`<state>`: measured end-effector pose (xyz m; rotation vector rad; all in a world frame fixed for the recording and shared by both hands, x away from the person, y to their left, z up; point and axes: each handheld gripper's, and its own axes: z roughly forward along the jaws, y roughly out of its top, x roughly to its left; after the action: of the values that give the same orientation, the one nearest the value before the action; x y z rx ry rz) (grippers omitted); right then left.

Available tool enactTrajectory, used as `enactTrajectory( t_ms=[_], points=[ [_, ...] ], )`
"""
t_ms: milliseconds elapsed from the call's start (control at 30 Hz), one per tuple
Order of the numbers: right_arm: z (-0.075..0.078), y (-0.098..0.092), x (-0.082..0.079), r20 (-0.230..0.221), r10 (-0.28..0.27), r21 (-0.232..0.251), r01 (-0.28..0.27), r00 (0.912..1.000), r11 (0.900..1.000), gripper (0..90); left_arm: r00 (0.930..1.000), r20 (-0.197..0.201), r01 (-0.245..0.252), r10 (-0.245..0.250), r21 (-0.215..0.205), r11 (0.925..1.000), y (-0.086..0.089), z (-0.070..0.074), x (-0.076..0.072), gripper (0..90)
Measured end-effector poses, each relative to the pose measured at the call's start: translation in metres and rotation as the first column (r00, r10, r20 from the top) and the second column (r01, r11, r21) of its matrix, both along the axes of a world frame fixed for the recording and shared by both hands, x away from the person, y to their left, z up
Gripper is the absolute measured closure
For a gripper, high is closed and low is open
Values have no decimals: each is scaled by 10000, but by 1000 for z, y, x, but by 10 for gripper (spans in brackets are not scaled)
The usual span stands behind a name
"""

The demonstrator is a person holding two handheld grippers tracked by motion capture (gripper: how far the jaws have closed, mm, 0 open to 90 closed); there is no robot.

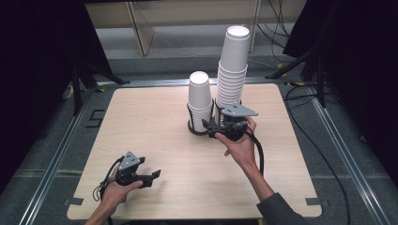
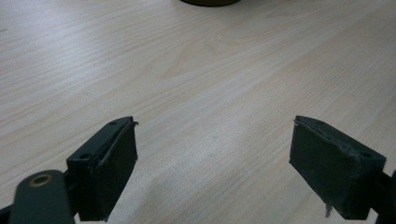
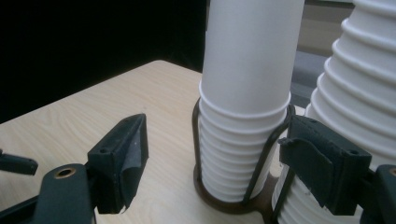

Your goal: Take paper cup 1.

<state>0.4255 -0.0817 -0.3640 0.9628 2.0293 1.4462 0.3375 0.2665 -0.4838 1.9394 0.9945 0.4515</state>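
The right gripper (image 1: 212,126), jaws apart and holding nothing, sits beside the short cup stack (image 1: 200,101) in its wire holder (image 3: 261,154) near the table's (image 1: 155,122) far edge, likely lining up a grab, while the left gripper (image 1: 152,176) waits empty, jaws apart, near the front-left corner.

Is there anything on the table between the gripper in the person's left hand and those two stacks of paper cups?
No. In the high view, only bare table lies between the left gripper and the cup stacks.
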Motion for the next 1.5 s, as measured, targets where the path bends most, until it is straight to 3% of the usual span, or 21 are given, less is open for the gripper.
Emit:
enactTrajectory(
  t_ms=[300, 333, 400, 667, 767, 800, 867, 900, 967, 1233, 1333, 1367, 1500],
  points=[
    [10, 11, 14, 165, -414, 111, 412, 9990, 9991, 228, 9999, 22, 103, -103, 90, 9999, 1, 0, 1, 148],
    [10, 13, 18, 274, -374, 257, 367, 9989, 9990, 228, 10000, -1, 86, -86, 85, 9999, 1, 0, 0, 148],
    [14, 17, 22, 66, -632, 472, 628, 9980, 9969, 229, 10000, -23, 73, -73, 101, 9999, 0, 0, 0, 148],
    [19, 30, 31, 185, -998, 253, 993, 9948, 9947, 214, 10000, -27, 79, -78, 80, 9999, 0, 0, 0, 148],
    [21, 34, 36, 181, -1350, 202, 1346, 9907, 9907, 204, 10000, -30, 79, -79, 68, 9999, 0, 0, -1, 148],
    [21, 38, 40, 429, -1536, 175, 1530, 9872, 9881, 202, 10000, -39, 74, -73, 71, 9999, 0, 0, -1, 148],
    [21, 41, 41, 220, -1505, 375, 1496, 9884, 9880, 202, 10000, -34, 80, -80, 74, 9999, 0, 0, -1, 148],
    [21, 46, 44, 112, -1783, 418, 1777, 9839, 9832, 197, 10000, -36, 93, -93, 35, 10000, 0, 0, -1, 148],
    [22, 50, 46, 192, -1869, 131, 1866, 9822, 9823, 181, 9999, -8, 136, -136, 56, 9999, 0, 0, -1, 148],
    [18, 59, 57, 79, -2210, 314, 2206, 9752, 9749, 170, 9999, -18, 120, -121, -33, 9999, -1, -1, -2, 148],
    [17, 61, 60, 155, -2246, 331, 2240, 9743, 9740, 168, 9998, -62, 169, -168, 49, 9998, -1, 0, -2, 148],
    [17, 62, 61, 37, -2401, 314, 2399, 9707, 9703, 167, 9993, 93, 362, -366, 424, 9984, 2, 1, 0, 148],
    [15, 66, 66, 103, -2579, 344, 2574, 9661, 9657, 162, 9995, 65, 315, -318, 404, 9987, 1, 0, 0, 148]
  ],
)
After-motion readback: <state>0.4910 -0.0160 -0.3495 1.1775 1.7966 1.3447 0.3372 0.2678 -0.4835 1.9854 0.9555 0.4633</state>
